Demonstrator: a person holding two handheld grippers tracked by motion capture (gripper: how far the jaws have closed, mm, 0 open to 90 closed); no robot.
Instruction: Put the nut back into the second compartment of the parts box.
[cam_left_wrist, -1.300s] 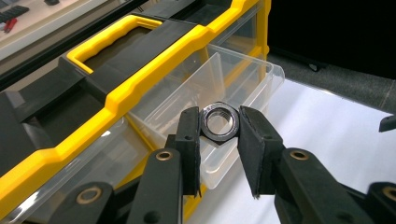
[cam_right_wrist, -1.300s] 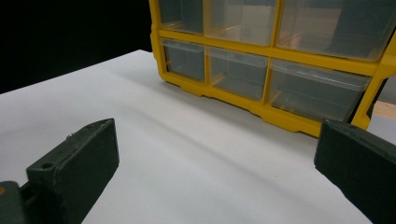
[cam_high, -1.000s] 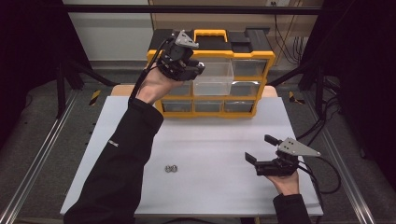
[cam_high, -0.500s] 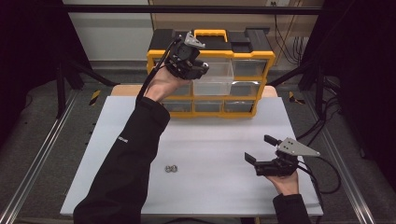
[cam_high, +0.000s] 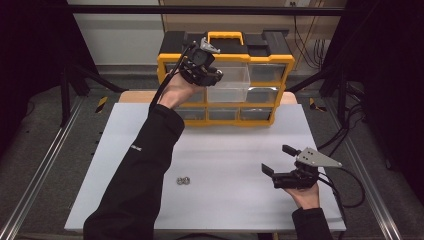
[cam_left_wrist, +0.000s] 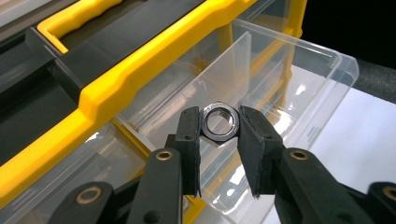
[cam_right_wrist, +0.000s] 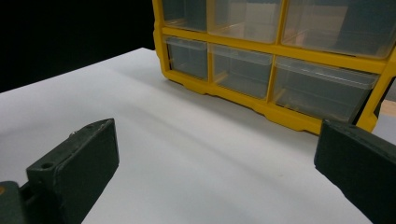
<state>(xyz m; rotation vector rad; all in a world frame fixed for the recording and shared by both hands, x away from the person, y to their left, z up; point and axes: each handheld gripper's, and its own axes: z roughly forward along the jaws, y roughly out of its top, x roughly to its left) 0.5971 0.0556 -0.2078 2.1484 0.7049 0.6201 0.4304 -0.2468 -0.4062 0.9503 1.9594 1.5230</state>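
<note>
Left gripper (cam_left_wrist: 219, 128): you are clamping a small shiny steel hexagonal nut (cam_left_wrist: 219, 122) between the tips of its two black jaws, the nut's hole facing the camera in the left gripper view.
Nut's place: you are holding it in the air, over the pulled-out clear plastic drawer (cam_left_wrist: 299, 70) in the top row of the yellow and black plastic organiser cabinet (cam_high: 226, 75); the nut is not touching the drawer.
Drawer: it is sticking out from the cabinet's front, a clear divider wall is crossing its inside, and its open top is lying right under the jaws.
Left arm: in the high view you are reaching your black-sleeved arm (cam_high: 140, 170) up the table to the cabinet's upper left, the left gripper (cam_high: 207, 75) sitting just in front of the yellow carrying handle (cam_high: 225, 36).
Right gripper (cam_high: 280, 161): you are holding it with jaws wide apart and nothing between them, low over the white table top (cam_high: 225, 150) near the front right, pointing toward the cabinet's lower drawers.
Loose parts: two more small metal nuts (cam_high: 184, 180) are lying together on the table, well apart from both grippers.
</note>
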